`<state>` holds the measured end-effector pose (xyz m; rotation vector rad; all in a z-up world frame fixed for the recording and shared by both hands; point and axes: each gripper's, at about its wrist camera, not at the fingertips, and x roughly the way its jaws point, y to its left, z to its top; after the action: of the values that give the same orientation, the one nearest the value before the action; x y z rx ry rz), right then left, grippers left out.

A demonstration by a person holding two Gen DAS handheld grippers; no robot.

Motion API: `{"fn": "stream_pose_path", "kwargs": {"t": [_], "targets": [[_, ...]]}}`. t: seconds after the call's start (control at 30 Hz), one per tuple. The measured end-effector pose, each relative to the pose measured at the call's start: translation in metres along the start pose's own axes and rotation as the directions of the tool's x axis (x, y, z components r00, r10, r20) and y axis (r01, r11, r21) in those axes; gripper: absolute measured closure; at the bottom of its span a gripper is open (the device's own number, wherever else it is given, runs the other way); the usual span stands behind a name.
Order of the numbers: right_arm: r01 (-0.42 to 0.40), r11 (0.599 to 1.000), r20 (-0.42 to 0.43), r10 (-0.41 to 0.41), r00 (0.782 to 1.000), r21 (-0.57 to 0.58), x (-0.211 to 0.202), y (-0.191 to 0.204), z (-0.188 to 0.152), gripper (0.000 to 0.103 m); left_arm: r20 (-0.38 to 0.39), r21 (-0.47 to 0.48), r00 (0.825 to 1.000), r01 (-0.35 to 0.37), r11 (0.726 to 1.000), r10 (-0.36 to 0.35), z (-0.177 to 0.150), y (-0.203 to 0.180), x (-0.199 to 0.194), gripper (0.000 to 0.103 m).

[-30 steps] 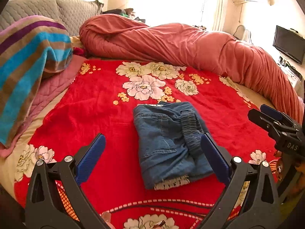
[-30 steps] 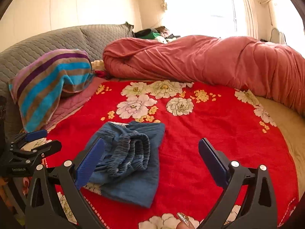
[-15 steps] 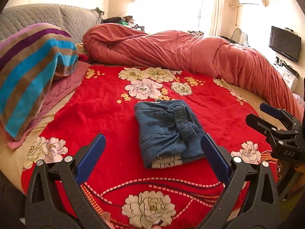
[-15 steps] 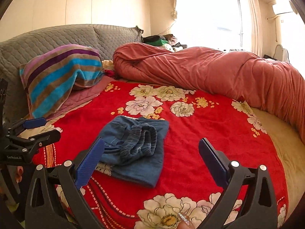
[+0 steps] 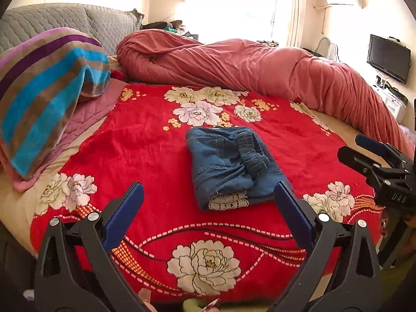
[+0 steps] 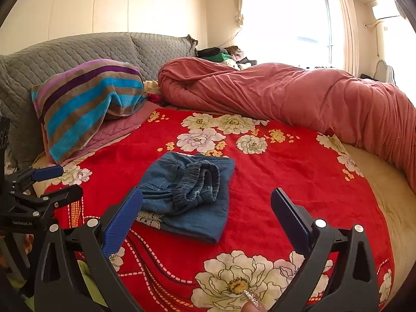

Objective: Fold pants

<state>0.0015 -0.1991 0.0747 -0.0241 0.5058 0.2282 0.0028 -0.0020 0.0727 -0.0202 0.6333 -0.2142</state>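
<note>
The blue denim pants (image 5: 231, 166) lie folded into a compact bundle on the red floral blanket (image 5: 145, 150), elastic waistband on top and white lace hem at the near edge. They also show in the right wrist view (image 6: 189, 192). My left gripper (image 5: 208, 215) is open and empty, held back from the pants near the bed's front edge. My right gripper (image 6: 206, 221) is open and empty, also back from the pants. The right gripper shows at the right of the left wrist view (image 5: 377, 161). The left gripper shows at the left of the right wrist view (image 6: 41, 184).
A rolled pink-red duvet (image 5: 260, 67) lies across the back of the bed. A striped towel (image 5: 44, 91) drapes over a pillow at the left, against a grey quilted headboard (image 6: 78, 52). A television (image 5: 388, 57) hangs on the right wall.
Both grippers have pulled back from the pants toward the bed's front edge, still open. The folded pants have not moved.
</note>
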Motion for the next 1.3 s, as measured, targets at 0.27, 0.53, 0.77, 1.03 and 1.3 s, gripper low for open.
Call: {"fn": "stream_pose_path", "kwargs": {"t": [0.27, 0.53, 0.77, 1.03, 1.3], "targets": [[-0.002, 1.000, -0.022, 0.002, 1.000, 0.009, -0.006, -0.001, -0.012, 0.005, -0.017, 0.002, 1.000, -0.001, 1.000, 0.001, -0.013, -0.001, -0.003, 0.010], [-0.009, 1.000, -0.052, 0.010, 0.999, 0.019, -0.008, 0.001, -0.027, 0.005, -0.030, -0.007, 1.000, 0.002, 1.000, -0.002, -0.022, -0.001, -0.005, 0.010], [0.000, 1.000, -0.100, 0.002, 0.995, 0.021, 0.000, 0.004, -0.044, 0.005, -0.060, -0.020, 0.998, 0.005, 1.000, -0.006, -0.033, 0.002, -0.003, 0.010], [0.013, 0.999, -0.162, -0.006, 0.987, 0.048, 0.017, 0.003, -0.066, 0.005, -0.112, -0.043, 0.994, -0.004, 0.999, -0.001, -0.048, 0.007, 0.011, 0.010], [0.024, 0.998, -0.164, -0.015, 0.986, 0.054, 0.023, -0.001, -0.069, 0.005, -0.138, -0.063, 0.990, -0.015, 0.998, 0.006, -0.053, 0.013, 0.018, 0.010]]}}
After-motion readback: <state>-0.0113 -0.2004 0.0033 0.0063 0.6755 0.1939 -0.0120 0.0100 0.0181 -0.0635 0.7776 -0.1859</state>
